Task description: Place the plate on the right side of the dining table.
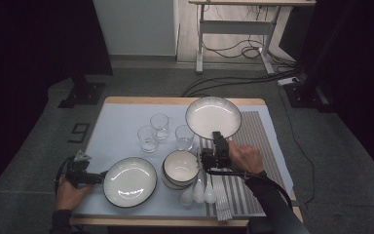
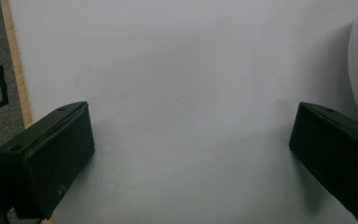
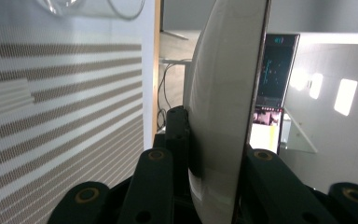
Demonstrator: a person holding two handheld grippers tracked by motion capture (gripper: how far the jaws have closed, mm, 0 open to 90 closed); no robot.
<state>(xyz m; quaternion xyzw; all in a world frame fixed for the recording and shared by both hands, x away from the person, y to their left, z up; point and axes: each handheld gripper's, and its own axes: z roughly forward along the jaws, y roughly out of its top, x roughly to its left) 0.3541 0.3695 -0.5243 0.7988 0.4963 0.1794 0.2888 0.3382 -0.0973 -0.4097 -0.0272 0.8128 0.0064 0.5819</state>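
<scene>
Right gripper [image 1: 217, 138]: jaws clamped on the near rim of a white plate [image 1: 213, 117], lifted clear of the striped mat [image 1: 253, 146].
Left gripper [image 1: 97, 178]: jaws stood wide apart, nothing between them, bare table [image 2: 182, 70] beneath; second plate [image 1: 129, 181] just beyond its fingertips.

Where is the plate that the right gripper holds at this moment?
In the high view the held plate is right of centre, gripped at its near rim by the right gripper, above the striped mat and just right of the three glasses.
</scene>
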